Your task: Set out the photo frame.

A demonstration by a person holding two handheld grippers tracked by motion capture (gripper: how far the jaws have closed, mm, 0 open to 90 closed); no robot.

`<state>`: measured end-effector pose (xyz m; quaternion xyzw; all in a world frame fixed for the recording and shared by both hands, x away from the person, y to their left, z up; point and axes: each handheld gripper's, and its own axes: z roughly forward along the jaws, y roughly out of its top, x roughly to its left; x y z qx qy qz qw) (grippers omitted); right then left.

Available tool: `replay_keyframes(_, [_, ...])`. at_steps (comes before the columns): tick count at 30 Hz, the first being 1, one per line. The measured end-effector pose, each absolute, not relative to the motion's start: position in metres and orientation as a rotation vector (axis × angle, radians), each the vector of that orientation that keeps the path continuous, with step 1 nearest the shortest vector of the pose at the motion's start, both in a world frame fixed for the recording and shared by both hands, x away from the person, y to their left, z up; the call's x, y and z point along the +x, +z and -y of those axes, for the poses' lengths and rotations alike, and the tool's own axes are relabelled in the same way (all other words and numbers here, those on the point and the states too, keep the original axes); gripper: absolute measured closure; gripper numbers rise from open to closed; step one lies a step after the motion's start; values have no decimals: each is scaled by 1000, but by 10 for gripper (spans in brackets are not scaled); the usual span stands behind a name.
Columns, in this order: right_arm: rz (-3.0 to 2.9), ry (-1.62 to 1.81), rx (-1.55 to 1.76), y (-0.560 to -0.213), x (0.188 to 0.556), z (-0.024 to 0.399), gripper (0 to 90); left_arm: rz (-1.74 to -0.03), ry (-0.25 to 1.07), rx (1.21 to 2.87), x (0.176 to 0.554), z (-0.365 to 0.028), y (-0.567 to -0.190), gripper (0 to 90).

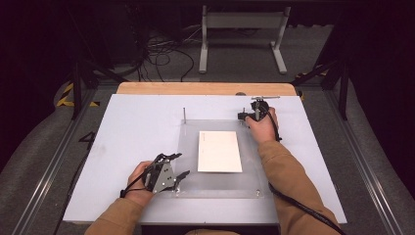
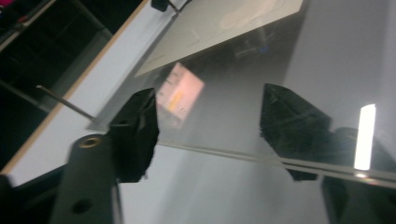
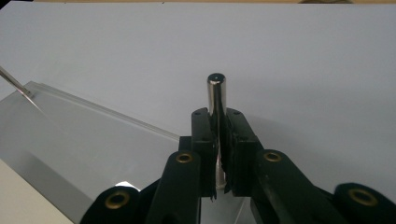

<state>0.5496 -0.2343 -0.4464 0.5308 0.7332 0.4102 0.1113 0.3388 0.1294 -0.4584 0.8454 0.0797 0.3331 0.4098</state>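
Right gripper view: our right tool [image 3: 219, 154] clamps the pin [image 3: 217, 100], steadying the plate [image 1: 188, 147]; left tool [image 2: 210, 135] gapes around its edge.

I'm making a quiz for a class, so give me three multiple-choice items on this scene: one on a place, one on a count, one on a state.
1. Where does the white sheet lie?
A. on the clear plate
B. on the floor
C. on the wooden strip

2. How many upright pins stand at the plate's far corners?
A. none
B. two
C. five

3. What is the right hand-held gripper doing?
A. hanging open
B. gripping the sheet
C. clamped on a pin

Answers: 1 A, the sheet rests mid-plate; 2 B, left pin and the gripped one; 3 C, jaws press the pin from both sides.
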Motion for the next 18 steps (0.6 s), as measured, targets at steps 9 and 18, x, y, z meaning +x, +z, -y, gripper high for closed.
replay_keyframes(9, [-2172, 1195, 1522, -446, 550, 234, 839, -206, 881, 2060, 339, -131, -453, 569])
replay_keyframes(18, [-2192, 1277, 1318, -445, 545, 241, 575, -210, 878, 2062, 339, -131, -452, 582])
